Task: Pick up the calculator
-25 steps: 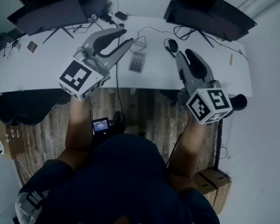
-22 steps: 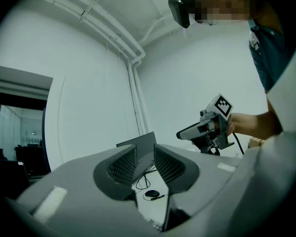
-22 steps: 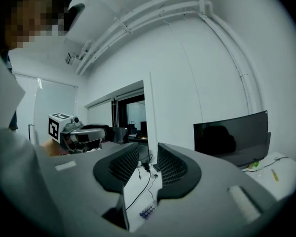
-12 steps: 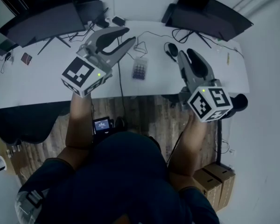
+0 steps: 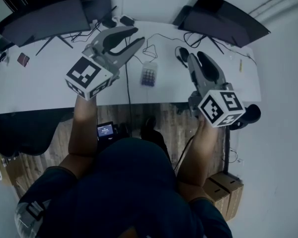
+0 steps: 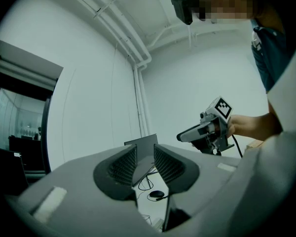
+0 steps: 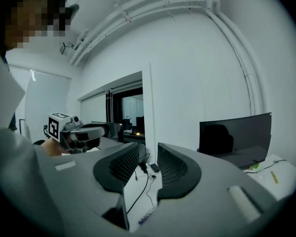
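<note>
The calculator [image 5: 148,75], small and grey with dark keys, lies flat on the white desk [image 5: 35,90] near its front edge, between my two grippers. My left gripper [image 5: 137,36] hovers up and to the left of it, jaws apart and empty, pointing toward the back right. My right gripper [image 5: 196,57] is held to the calculator's right, also open and empty. The left gripper view looks past its own open jaws [image 6: 145,158] at the right gripper [image 6: 209,127]. Below the right gripper's jaws [image 7: 148,166], a strip of keys [image 7: 145,216] shows at the bottom edge.
Two dark monitors [image 5: 44,19] [image 5: 223,19] stand at the back of the desk. A black mouse [image 5: 183,51] and loose cables [image 5: 154,46] lie behind the calculator. Wood floor [image 5: 139,113], a small lit screen [image 5: 106,130] and a cardboard box [image 5: 221,192] are below the desk edge.
The head view has shifted a little, so the desk sits slightly differently in frame. Both grippers stay open above the desk; the calculator has not moved on it.
</note>
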{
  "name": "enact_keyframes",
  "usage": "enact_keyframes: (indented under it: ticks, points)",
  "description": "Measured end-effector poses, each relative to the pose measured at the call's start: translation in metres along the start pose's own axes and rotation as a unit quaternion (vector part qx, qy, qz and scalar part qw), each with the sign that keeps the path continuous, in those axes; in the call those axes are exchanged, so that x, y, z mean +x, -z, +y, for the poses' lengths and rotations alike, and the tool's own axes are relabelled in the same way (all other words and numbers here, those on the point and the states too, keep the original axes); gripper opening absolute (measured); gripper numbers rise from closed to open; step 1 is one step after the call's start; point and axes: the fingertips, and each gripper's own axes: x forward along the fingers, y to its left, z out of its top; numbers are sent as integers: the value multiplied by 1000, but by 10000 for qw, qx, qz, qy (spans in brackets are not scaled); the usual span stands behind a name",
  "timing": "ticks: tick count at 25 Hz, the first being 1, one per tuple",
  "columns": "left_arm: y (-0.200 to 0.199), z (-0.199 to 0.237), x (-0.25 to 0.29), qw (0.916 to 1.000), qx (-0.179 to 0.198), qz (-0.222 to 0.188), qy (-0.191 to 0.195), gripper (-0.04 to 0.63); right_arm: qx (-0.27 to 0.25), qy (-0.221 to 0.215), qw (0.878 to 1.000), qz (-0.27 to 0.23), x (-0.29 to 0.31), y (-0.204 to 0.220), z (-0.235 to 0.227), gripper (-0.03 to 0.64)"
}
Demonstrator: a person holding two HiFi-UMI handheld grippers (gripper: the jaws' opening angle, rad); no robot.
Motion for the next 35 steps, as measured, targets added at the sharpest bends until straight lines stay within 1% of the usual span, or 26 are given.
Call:
enact_keyframes:
  ticks: [7,11,18,22,27,31,35]
  points:
    - [23,25,6,9989,7,311,-347,107,119,-377,9992,30,42,9,-16,101]
    - [32,40,18,9971,-30,526,-550,107,198,-671,9974,149,70,11,-28,101]
    - [62,53,46,9939,-225,793,-736,109,347,-951,9940,425,108,32,-58,101]
    - [88,58,59,9912,-433,954,-809,109,468,-1013,9917,640,123,53,-73,101]
    - [134,61,72,9854,-776,1260,-843,109,682,-1025,9876,971,139,90,-92,101]
    - [176,61,77,9782,-1093,1528,-889,109,893,-1062,9821,1275,151,128,-101,102]
    - [219,57,77,9684,-1489,1772,-935,109,1149,-1088,9747,1582,159,171,-106,103]
